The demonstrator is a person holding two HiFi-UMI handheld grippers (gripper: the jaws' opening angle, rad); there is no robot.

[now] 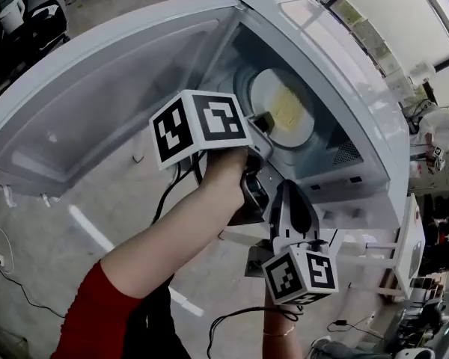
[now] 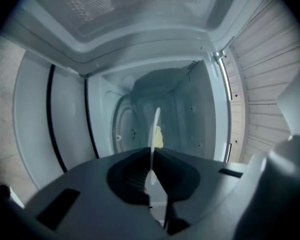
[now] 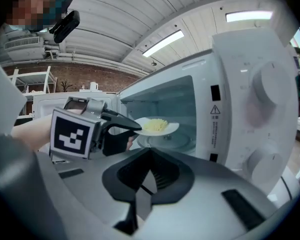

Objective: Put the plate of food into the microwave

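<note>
Head view: reaches into the open microwave (image 1: pixel 337 51) with the left gripper (image 1: pixel 260 123), clamped on the rim of the plate (image 1: pixel 280 107) of yellow food (image 1: pixel 288 105); holds the right gripper (image 1: pixel 290 189) outside the cavity.
Left gripper view: shows the plate edge-on, pinched between the jaws.
Right gripper view: shows jaws together on nothing, with the plate above the turntable (image 3: pixel 167 143).

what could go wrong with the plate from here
The left gripper pinches the plate only at one rim edge, so it could tilt and spill the yellow food. The plate looks clear of the turntable; opening the jaws now might drop it hard.
</note>
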